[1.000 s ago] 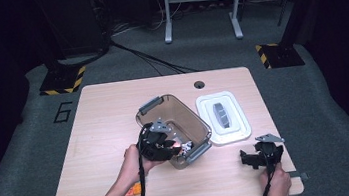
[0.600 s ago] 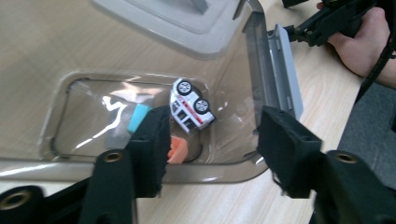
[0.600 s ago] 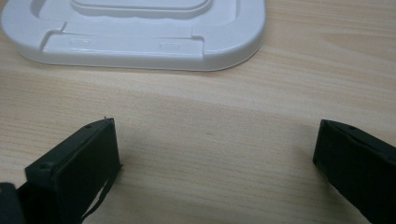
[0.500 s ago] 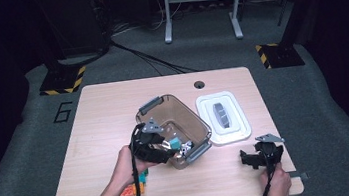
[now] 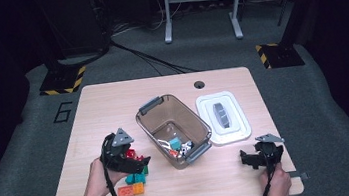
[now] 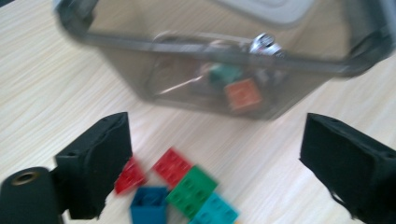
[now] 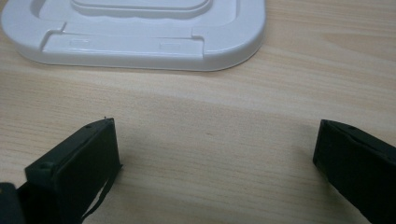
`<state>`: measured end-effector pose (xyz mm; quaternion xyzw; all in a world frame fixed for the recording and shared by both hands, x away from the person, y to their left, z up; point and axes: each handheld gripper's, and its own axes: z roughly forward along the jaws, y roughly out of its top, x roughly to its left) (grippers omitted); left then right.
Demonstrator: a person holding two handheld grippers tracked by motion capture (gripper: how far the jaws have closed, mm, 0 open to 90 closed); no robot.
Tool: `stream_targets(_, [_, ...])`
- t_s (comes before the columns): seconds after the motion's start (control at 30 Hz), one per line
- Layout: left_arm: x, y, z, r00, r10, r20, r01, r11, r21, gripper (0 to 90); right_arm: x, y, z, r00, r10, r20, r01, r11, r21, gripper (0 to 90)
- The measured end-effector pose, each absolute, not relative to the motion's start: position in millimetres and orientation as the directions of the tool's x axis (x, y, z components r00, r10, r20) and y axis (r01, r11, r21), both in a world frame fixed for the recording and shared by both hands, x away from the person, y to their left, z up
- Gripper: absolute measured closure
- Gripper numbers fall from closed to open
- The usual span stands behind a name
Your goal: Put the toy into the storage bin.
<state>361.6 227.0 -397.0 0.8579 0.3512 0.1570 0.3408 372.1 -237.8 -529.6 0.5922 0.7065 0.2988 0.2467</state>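
My left claw has just been opening and now gapes wide over the loose bricks, nothing between its jaws; they lie just below it at the table's near edge. I count about six bricks there: two red, one blue, one green, one teal and one orange. My right claw stands open and empty. Beyond sit one clear bin holding a few bricks and one white lid, on a pale wooden table over grey carpet in a dark room
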Motion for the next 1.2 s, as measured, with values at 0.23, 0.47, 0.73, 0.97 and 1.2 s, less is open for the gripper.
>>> stream_targets(0.23, [380, 261, -432, 0.599, 0.799, 0.047, 0.591, -0.481, 0.647, 4.1, 372, -238, -530, -0.178, 0.984, 0.005, 0.689, 0.121, 0.715, 0.0])
stream_targets(0.47, [406, 278, -465, 0.491, 0.871, -0.004, 0.694, -0.389, 0.606, 5.3, 372, -238, -530, -0.177, 0.984, 0.005, 0.689, 0.12, 0.715, 0.0])
stream_targets(0.73, [424, 263, -476, 0.492, 0.871, -0.008, 0.724, -0.404, 0.558, 15.8, 372, -238, -530, -0.177, 0.984, 0.005, 0.689, 0.12, 0.715, 0.0])
stream_targets(0.97, [435, 259, -485, 0.495, 0.868, -0.031, 0.751, -0.41, 0.517, 35.0, 372, -238, -530, -0.177, 0.984, 0.006, 0.689, 0.12, 0.715, 0.0])
stream_targets(1.2, [439, 260, -490, 0.505, 0.861, -0.052, 0.761, -0.416, 0.498, 57.9, 373, -238, -530, -0.183, 0.983, 0.001, 0.686, 0.127, 0.717, 0.0])
